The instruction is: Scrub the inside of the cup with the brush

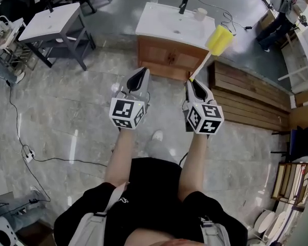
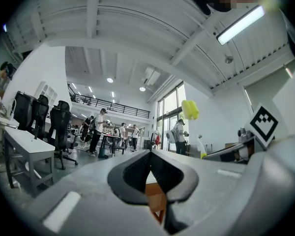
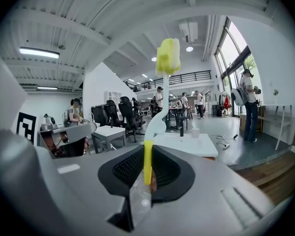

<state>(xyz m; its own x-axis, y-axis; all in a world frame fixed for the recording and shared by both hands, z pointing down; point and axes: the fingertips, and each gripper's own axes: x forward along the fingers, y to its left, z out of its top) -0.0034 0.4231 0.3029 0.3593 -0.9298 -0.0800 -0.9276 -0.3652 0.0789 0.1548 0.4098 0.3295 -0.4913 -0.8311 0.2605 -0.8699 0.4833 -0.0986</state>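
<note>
Yellow sponge marks the head of the brush (image 1: pixel 218 40), which in the head view is seen reaching forward and up from the right tongs (image 1: pixel 192 82). The left tongs (image 1: pixel 141 74) are held level beside them, a little apart. Ahead, well apart from both, a white-topped, wood-fronted table (image 1: pixel 161 27) is seen. The cup (image 1: pixel 200 13) stands upright near its far right corner, close to a dark tap (image 1: pixel 183 5). The scrubbing is judged not yet begun.

In the left gripper view the left tongs are shown clenched, pad against pad, with nothing between them.

In the right gripper view the right tongs are shown clamped on the yellow lower end of the brush handle (image 3: pixel 147 162). The white stem curves up to the sponge head, and the cup (image 3: pixel 195 132) is seen on the table beyond.

Several risks are judged from here. The brush is gripped only at its very end, so it could be levered round or pulled loose in the pads when the sponge is pressed into the cup. The cup is unheld and near the table edge. It could be tipped or pushed off if the brush is entered before the left tongs are opened and closed round it.
</note>
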